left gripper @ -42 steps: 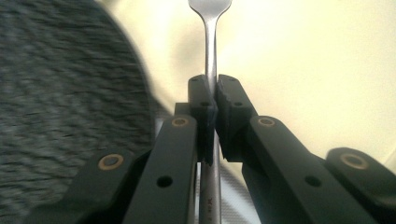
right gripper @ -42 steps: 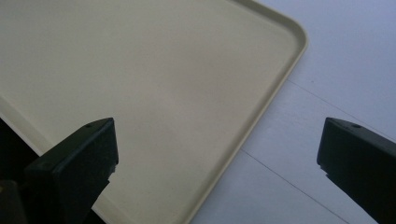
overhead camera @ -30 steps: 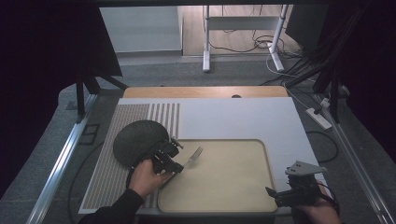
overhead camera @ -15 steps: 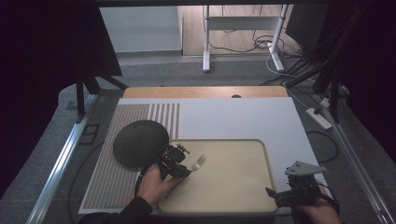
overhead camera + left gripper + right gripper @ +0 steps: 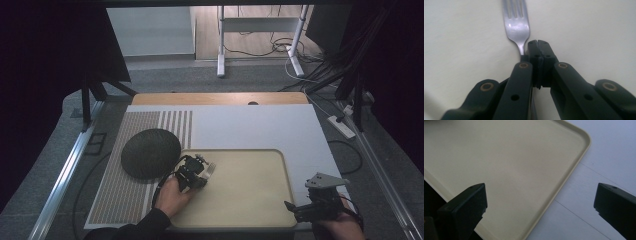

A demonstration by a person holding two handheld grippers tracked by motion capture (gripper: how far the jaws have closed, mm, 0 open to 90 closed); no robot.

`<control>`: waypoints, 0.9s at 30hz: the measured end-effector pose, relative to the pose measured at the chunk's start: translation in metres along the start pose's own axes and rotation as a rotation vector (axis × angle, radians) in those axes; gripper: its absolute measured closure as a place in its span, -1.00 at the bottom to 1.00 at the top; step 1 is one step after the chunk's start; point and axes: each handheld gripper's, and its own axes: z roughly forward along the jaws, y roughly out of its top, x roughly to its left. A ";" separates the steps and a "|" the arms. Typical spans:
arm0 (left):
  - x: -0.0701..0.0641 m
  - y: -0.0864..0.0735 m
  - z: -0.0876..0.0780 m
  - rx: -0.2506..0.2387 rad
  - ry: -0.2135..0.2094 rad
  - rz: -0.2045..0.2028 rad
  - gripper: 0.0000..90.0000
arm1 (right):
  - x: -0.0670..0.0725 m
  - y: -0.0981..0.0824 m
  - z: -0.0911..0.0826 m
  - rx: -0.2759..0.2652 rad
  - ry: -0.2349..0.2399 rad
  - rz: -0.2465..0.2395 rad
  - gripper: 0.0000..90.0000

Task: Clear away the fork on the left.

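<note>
A metal fork [image 5: 516, 23] lies on the beige tray [image 5: 250, 200], tines pointing away from me. My left gripper [image 5: 539, 47] is shut, its tips pressed together just right of the fork's neck. The handle runs under the left jaw, not between the pads. In the high view the left gripper [image 5: 196, 172] sits at the tray's left end with the fork [image 5: 209, 168] poking out beside it. My right gripper [image 5: 300, 209] hovers open over the tray's near right corner, and nothing lies between its jaws [image 5: 540, 202] but bare tray [image 5: 499, 157].
A dark round woven mat [image 5: 150, 152] lies left of the tray on a striped placemat [image 5: 125, 200]. The white tabletop [image 5: 250, 127] stretches beyond the tray. The table's right edge, cables and a power strip [image 5: 341, 126] are to the right.
My left gripper has moved right from the dark mat's edge onto the tray and now sits over the fork's handle. The right gripper has stayed still.
</note>
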 end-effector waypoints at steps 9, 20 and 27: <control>0.022 -0.010 -0.008 0.006 0.029 -0.052 0.97 | 0.000 0.000 0.000 0.002 0.000 0.002 -1.00; 0.030 -0.016 -0.012 0.000 0.017 -0.077 0.88 | 0.000 0.000 0.000 0.004 0.000 0.001 -1.00; 0.027 -0.015 -0.015 -0.022 0.002 -0.056 0.71 | 0.000 0.000 0.000 0.003 0.000 0.003 -1.00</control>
